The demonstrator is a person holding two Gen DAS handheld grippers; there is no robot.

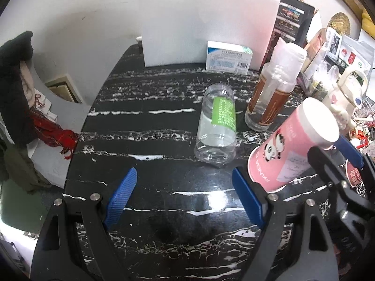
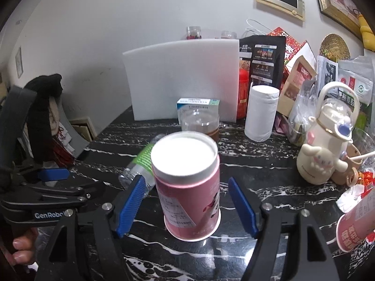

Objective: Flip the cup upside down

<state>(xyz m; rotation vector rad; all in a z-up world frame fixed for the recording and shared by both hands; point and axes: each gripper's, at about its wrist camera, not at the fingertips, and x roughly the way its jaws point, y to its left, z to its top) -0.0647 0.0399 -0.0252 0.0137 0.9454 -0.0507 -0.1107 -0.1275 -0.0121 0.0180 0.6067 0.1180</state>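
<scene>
A pink paper cup with a panda print stands upside down on the black marble table, its white base up and its rim on the table. My right gripper is open, its blue fingers apart on either side of the cup without touching it. The cup also shows in the left wrist view at the right, with the right gripper's fingers around it. My left gripper is open and empty over bare table to the left of the cup.
A clear plastic bottle with a green label lies on its side behind the cup. A brown-labelled jar, a white canister, a medicine box, a white board and a cream flask stand behind. Another pink cup lies at the right.
</scene>
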